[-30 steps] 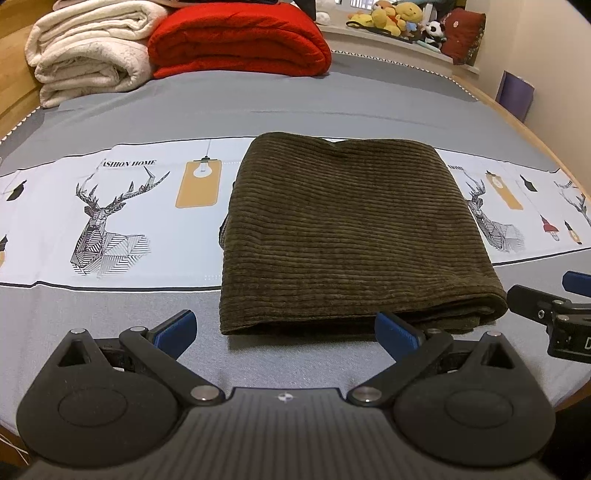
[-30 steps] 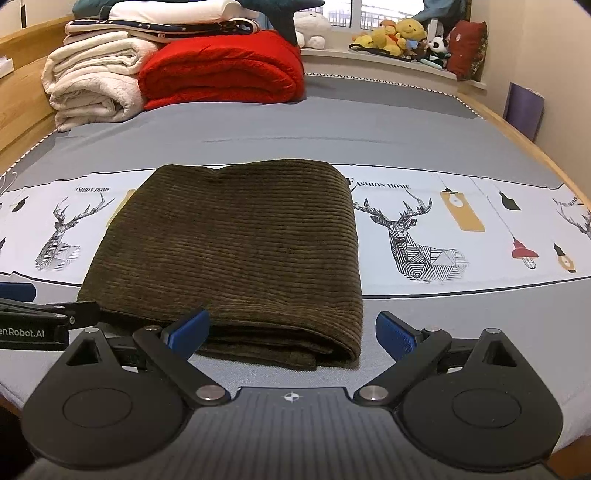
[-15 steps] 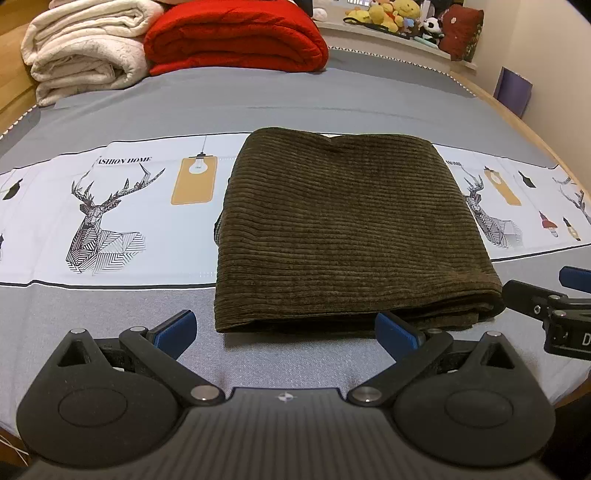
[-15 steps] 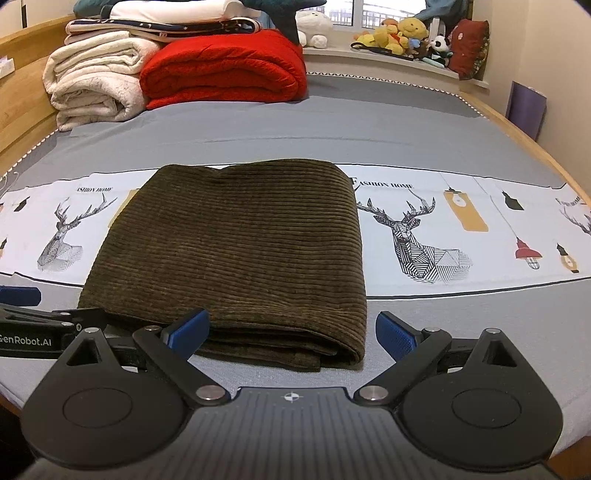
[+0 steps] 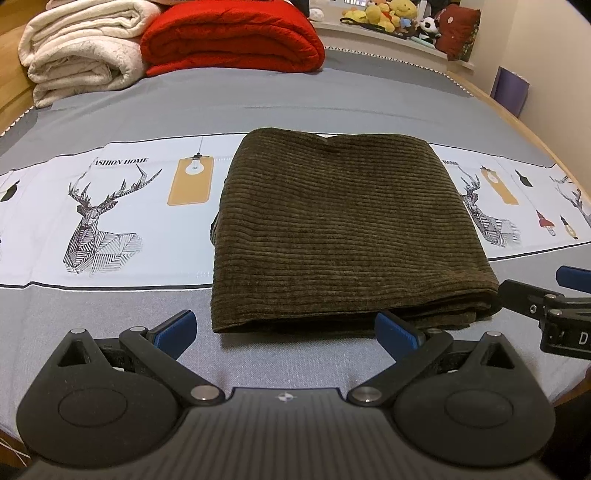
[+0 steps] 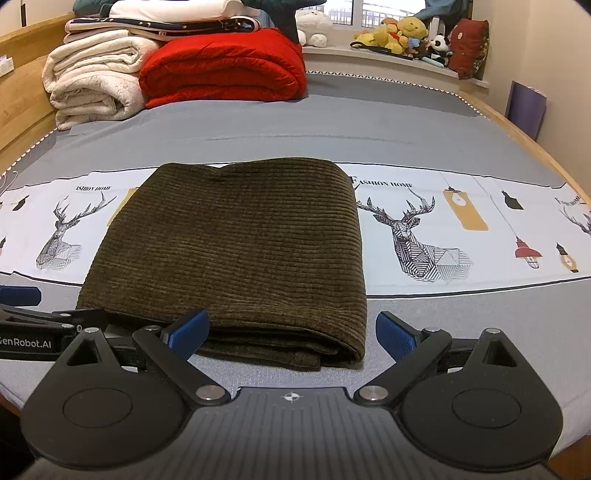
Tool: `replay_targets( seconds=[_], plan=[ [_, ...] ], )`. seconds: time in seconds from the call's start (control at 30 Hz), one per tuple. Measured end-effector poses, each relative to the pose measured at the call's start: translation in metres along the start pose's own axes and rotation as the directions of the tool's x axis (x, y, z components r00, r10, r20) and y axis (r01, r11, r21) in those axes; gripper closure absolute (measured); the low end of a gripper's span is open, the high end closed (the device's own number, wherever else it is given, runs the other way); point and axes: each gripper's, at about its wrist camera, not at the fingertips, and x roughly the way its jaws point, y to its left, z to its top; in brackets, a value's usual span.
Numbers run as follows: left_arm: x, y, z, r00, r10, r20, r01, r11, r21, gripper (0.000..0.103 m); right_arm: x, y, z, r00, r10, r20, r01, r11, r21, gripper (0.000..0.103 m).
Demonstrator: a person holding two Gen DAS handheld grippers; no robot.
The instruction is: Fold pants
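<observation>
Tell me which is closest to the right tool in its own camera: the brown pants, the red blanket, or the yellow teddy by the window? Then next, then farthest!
From the right tool, which is open:
1. The brown pants, folded on the bed just ahead, a bit left.
2. The red blanket, at the far end of the bed, left of centre.
3. The yellow teddy, on the window ledge, upper right.

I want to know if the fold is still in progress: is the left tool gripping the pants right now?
No: the left tool is open, its blue pads apart and empty, just short of the folded pants.
</observation>
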Motion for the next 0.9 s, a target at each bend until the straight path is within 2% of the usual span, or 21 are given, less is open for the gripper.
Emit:
replay_targets(
  seconds=[0.9],
  plan=[
    [-0.0008,-0.0029,-0.003,1.0,-0.029,0.009,0.029,0.999,0.044,0.0,0.0047,-0.0007,-0.0021,1.0,0.0,-0.021,0.0,1.0,0.006,0.006]
  ],
)
